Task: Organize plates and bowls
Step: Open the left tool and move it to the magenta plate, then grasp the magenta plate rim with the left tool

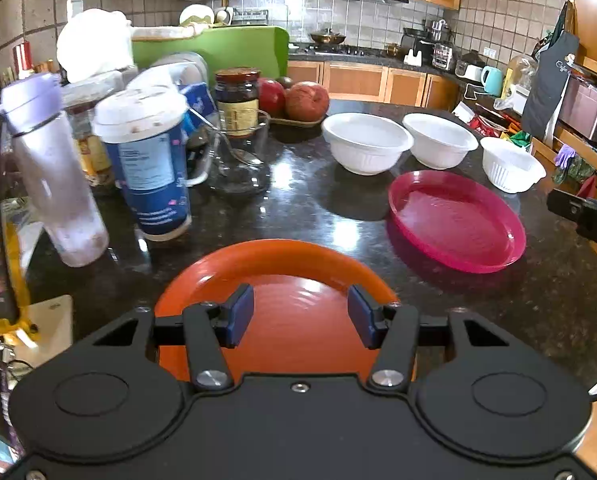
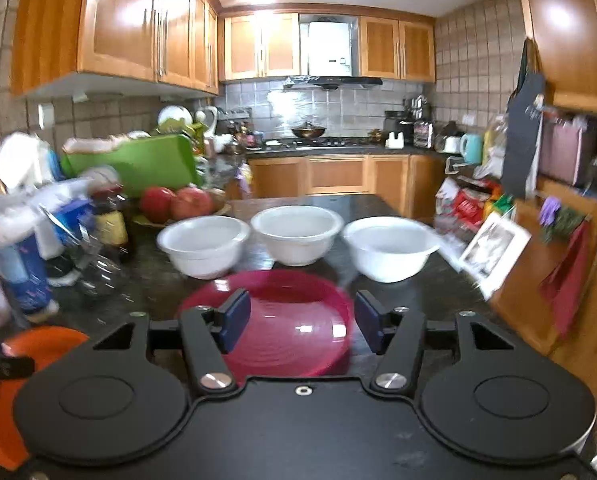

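An orange plate [image 1: 274, 264] lies on the dark counter right below my left gripper [image 1: 300, 316], which is open and empty above it. A pink plate [image 1: 456, 220] lies to its right, and in the right wrist view the pink plate [image 2: 282, 320] sits under my open, empty right gripper [image 2: 302, 322]. Three white bowls stand in a row behind the plates: left [image 2: 204, 246], middle [image 2: 297, 234], right [image 2: 390, 248]. The orange plate [image 2: 30, 360] shows at the left edge of the right wrist view.
The counter's left side is crowded: a purple-lidded bottle [image 1: 50, 168], a blue cup [image 1: 148, 164], a glass jug [image 1: 238, 160], a dark jar [image 1: 237, 100] and red fruit [image 1: 306, 100]. A photo frame [image 2: 494, 252] leans at the counter's right edge.
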### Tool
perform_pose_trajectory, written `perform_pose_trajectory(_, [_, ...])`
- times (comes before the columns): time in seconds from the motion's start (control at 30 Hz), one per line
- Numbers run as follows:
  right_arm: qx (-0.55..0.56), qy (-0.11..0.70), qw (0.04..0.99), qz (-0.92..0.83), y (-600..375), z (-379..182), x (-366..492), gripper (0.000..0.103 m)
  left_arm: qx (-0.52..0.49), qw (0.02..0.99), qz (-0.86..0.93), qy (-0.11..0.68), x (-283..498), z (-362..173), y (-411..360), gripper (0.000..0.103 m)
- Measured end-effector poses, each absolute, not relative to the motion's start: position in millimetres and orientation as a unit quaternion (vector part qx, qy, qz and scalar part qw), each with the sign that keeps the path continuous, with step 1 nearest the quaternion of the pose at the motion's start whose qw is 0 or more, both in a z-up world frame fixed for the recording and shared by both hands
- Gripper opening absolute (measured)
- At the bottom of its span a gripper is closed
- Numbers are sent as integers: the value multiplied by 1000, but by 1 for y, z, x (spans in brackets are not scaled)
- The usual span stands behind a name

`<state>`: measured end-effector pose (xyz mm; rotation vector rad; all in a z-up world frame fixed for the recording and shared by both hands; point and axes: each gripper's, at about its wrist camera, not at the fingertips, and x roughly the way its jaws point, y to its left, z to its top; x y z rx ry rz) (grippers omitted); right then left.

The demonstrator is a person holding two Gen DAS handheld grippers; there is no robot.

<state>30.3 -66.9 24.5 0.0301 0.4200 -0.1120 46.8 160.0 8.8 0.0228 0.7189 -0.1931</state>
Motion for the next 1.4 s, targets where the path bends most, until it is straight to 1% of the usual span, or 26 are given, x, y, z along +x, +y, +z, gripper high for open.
perform_pose_trajectory(0.23, [18, 218, 975, -27, -124, 27, 37, 60, 12, 935, -85, 344, 57, 14, 115, 59])
perform_pose_trajectory(0.43, [30, 239, 970, 11, -161, 25, 57, 60, -9, 935, -75, 347, 76, 17, 80, 59])
perform_pose_trajectory(0.67, [29, 240, 969, 52, -187, 18, 82, 60, -16, 936, -51, 348, 97, 14, 48, 59])
perform_pose_trajectory(0.87, [46, 234, 965, 109, -196, 15, 112, 59, -28, 929, -25, 369, 110, 5, 31, 58])
perform_pose_trajectory(1.0, [86, 272, 946, 153, -200, 9, 137, 59, -24, 925, -8, 379, 119, 1, 22, 58])
perform_pose_trajectory(1.07, [83, 290, 940, 160, -198, 5, 148, 59, -22, 924, -2, 381, 124, -1, 20, 58])
perform_pose_trajectory(1.1, [79, 295, 939, 161, -197, 3, 153, 57, -21, 924, 1, 383, 126, -1, 19, 58])
perform_pose_trajectory(1.13, [75, 298, 938, 160, -196, 0, 158, 52, -20, 923, 2, 385, 129, -2, 18, 58])
perform_pose_trajectory(1.3, [77, 336, 923, 172, -194, -14, 178, 42, -18, 914, 12, 405, 146, -10, 17, 58])
perform_pose_trajectory(1.4, [64, 349, 919, 172, -187, -21, 187, 40, -21, 908, 13, 417, 156, -16, 19, 58])
